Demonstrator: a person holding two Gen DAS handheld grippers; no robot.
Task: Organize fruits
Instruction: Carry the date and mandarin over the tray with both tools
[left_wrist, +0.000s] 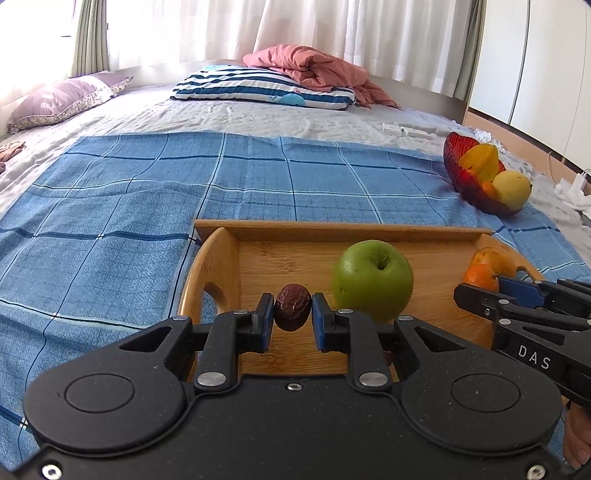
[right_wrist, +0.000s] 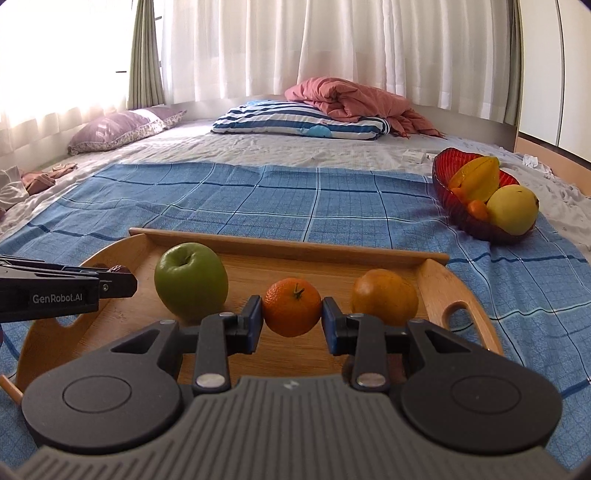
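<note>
Date (left_wrist: 292, 307), clamped upright in left fingers (left_wrist: 265, 309), and mandarin (right_wrist: 291, 307), clamped in right fingers (right_wrist: 255, 316), both above tray (right_wrist: 288, 244); red bowl (right_wrist: 443, 181) lies far-right of tray, nearer the right hand; apple (right_wrist: 190, 283) and orange (right_wrist: 384, 296) remain on tray.

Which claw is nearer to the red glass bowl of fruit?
Right. The right claw, shut on a tangerine, is at the tray's side toward the red bowl; the left claw, holding a date, is farther, beyond the green apple.
</note>
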